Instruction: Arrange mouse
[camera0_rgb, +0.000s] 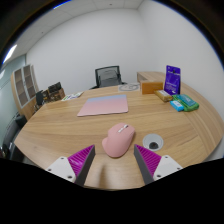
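Between the wide-open, empty tool (113, 163) fingers, pink mouse (117, 140); beyond it mat (104, 105), boxes (165, 88)

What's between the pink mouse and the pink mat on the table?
Nothing: in the gripper view only bare wood of the table separates the pink mouse, which sits between the open tool fingers, from the pink mat beyond it.

mouse (117, 140) before mat (103, 105), on table (60, 130)

The one camera rides on the gripper (113, 163), looking forward along its fingers. It sits low and close above the table (60, 125)
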